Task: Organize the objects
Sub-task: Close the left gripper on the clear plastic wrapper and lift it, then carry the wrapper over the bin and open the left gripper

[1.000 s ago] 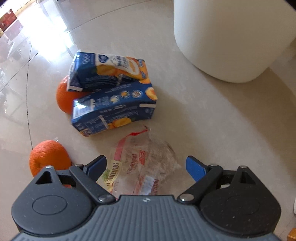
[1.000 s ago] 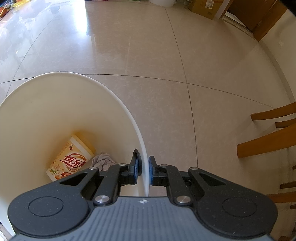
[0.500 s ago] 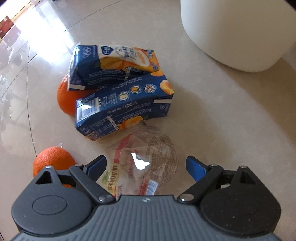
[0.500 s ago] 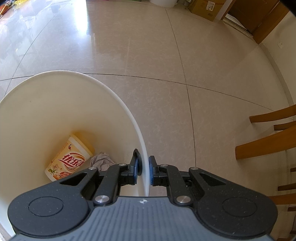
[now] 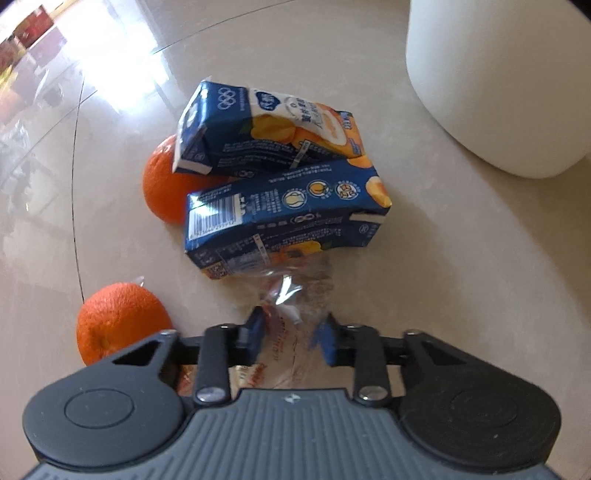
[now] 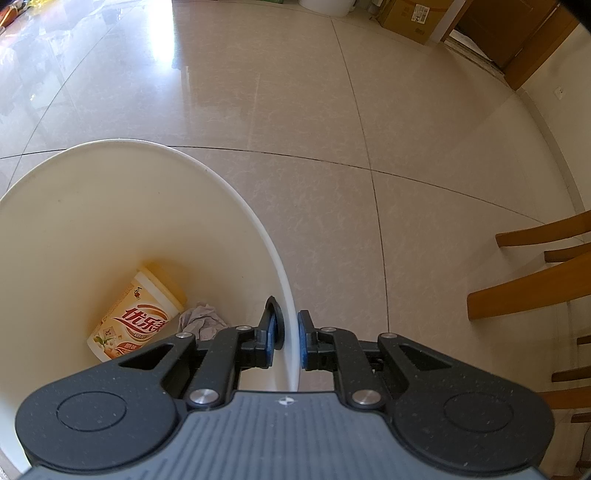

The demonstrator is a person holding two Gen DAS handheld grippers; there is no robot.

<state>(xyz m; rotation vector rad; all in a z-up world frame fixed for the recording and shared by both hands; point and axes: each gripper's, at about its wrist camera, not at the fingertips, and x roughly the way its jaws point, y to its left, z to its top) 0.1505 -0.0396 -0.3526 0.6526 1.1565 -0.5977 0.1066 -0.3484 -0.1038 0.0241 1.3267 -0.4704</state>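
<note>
Left gripper (image 5: 291, 334) jaws closing on clear snack wrapper (image 5: 291, 295) between them, pads pressing it. Just ahead: two blue cartons (image 5: 288, 218), oranges (image 5: 118, 319) to its left. Right gripper (image 6: 290, 341) clamped on white bucket (image 6: 266, 236) rim; cup (image 6: 136, 321) inside.

A glossy beige tiled floor (image 6: 369, 184) fills most of the right wrist view, crossed by thin dark grout lines and lit by a bright patch of daylight near the upper left. Wooden chair parts (image 6: 532, 291) in a warm orange-brown reach in from the right edge. At the top right, a brown cardboard box (image 6: 410, 16) sits on the floor beside a wooden door frame (image 6: 517, 44). A white wall socket (image 6: 560, 91) shows on the pale wall nearby. Blurred colourful clutter lies at the far upper left.
</note>
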